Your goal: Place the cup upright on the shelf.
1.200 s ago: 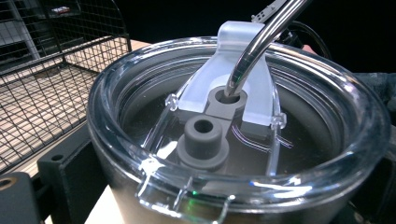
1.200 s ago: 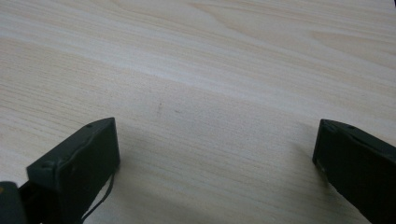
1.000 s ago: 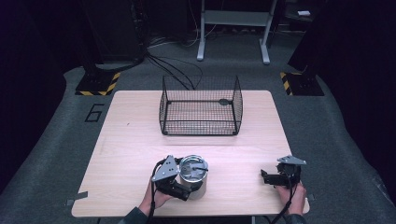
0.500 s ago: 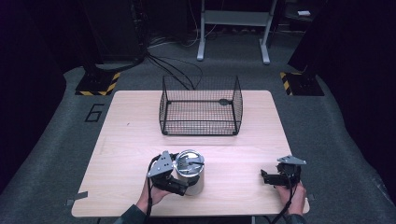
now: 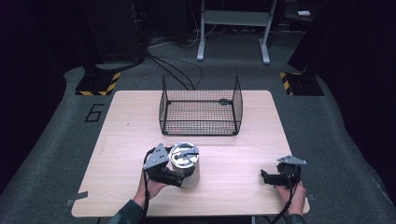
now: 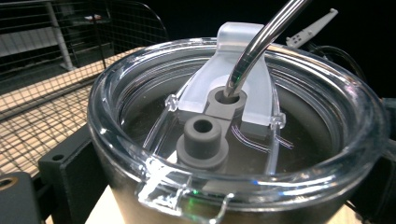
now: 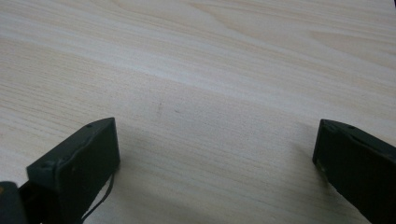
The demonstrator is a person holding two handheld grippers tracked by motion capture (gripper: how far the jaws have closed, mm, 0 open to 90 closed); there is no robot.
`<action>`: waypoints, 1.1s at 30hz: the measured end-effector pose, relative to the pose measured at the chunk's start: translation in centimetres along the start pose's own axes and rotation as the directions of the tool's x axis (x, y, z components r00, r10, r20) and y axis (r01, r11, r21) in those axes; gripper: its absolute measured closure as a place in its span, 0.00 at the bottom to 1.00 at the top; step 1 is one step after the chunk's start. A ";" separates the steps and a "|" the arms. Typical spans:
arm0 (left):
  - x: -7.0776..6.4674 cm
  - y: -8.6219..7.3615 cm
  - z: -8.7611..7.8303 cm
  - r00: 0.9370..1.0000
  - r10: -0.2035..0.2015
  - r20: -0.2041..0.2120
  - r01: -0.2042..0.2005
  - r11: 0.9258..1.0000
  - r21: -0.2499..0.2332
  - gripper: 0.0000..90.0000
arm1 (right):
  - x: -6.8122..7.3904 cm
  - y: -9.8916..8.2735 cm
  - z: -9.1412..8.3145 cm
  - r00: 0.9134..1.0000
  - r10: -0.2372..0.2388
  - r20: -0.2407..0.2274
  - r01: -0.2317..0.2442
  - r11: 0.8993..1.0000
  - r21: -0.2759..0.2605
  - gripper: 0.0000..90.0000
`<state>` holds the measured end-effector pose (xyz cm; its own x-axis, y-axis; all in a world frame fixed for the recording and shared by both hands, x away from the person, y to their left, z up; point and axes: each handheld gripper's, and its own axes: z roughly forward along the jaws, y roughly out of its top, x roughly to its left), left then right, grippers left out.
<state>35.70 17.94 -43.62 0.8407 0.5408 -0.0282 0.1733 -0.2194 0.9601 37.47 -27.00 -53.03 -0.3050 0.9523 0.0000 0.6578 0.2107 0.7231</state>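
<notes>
bare table before wire basket

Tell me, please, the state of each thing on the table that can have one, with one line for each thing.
Tumbler: upright on the table, between the jaws of the left tongs.
Lid: on the tumbler, a metal straw through its hole.
Basket: upright, open on top, nothing inside that I can see.
Left tongs: shut on the tumbler.
Right tongs: open, jaws wide apart, holding nothing, just above the table.

Light wooden table with black wire basket and steel tumbler.
</notes>
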 end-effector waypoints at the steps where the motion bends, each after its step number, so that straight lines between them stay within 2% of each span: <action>1: 0.2 0.1 -0.1 1.000 -0.001 -0.002 0.001 1.000 0.003 0.04 | 0.0 0.0 0.0 1.000 0.000 0.000 0.000 1.000 0.000 0.00; 8: 1.5 1.0 -0.3 0.999 -0.007 -0.037 0.006 1.000 -0.020 0.04 | 0.0 0.0 0.0 1.000 0.000 0.000 0.000 1.000 0.000 0.00; 13: 2.2 1.7 -0.5 0.998 0.000 -0.056 -0.001 1.000 -0.015 0.04 | 0.0 0.0 0.0 1.000 0.000 0.000 0.000 1.000 0.000 0.00; 33: 4.0 4.2 -0.5 0.997 0.002 -0.074 -0.004 1.000 -0.026 0.04 | 0.0 0.0 0.0 1.000 0.001 -0.001 -0.001 1.000 0.000 0.00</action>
<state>39.54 19.59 -39.59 0.8009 0.5988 -0.0060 0.1567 -0.1999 0.9672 37.49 -27.01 -53.04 -0.3051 0.9523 0.0009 0.6579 0.2101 0.7232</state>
